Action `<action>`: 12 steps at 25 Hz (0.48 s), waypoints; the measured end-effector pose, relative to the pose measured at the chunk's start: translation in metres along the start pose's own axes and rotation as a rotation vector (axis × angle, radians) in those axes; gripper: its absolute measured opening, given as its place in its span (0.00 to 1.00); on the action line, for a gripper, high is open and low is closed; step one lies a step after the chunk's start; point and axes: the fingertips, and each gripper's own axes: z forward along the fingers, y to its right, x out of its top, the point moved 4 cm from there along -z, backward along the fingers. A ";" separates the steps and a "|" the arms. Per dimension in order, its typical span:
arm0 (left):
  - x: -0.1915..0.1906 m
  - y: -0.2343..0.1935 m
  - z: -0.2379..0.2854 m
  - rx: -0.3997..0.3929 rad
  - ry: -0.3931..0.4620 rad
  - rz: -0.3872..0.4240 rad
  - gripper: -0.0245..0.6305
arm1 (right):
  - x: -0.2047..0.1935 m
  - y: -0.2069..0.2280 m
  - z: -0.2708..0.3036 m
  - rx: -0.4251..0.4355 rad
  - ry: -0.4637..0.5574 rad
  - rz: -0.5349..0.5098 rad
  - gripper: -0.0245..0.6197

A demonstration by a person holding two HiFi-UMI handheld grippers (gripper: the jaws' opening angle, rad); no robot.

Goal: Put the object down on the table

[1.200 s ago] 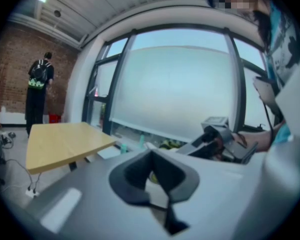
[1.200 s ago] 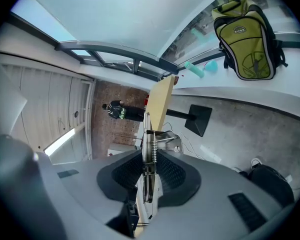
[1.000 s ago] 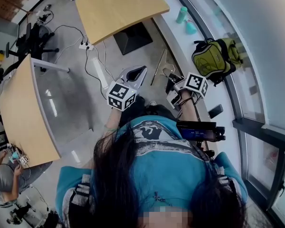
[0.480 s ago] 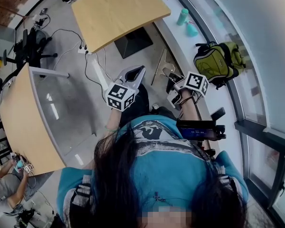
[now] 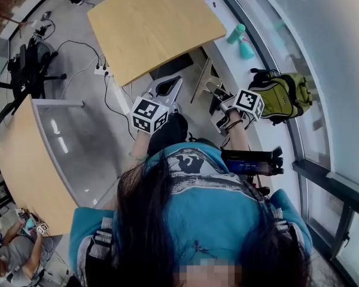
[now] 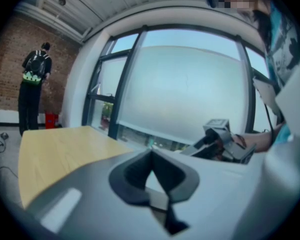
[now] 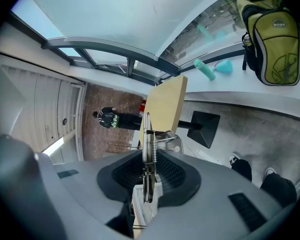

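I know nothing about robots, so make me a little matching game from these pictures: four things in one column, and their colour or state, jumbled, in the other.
Things:
1. backpack
2. bottle
3. left gripper
4. right gripper

Colour or state:
A. closed on a thin spring-loaded object
B. teal
C. jaws together, nothing between them
D. yellow-green

Pairs: 1-D, 2-B, 3-C, 4-A
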 end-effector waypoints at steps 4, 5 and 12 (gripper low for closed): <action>0.015 -0.048 0.006 -0.012 0.020 -0.001 0.04 | 0.015 -0.020 0.042 -0.008 0.016 0.000 0.18; 0.017 -0.055 0.006 -0.013 0.025 0.000 0.04 | 0.018 -0.023 0.047 -0.008 0.020 -0.003 0.18; 0.028 -0.100 0.009 -0.011 0.050 -0.039 0.04 | 0.031 -0.043 0.085 -0.021 0.021 -0.014 0.18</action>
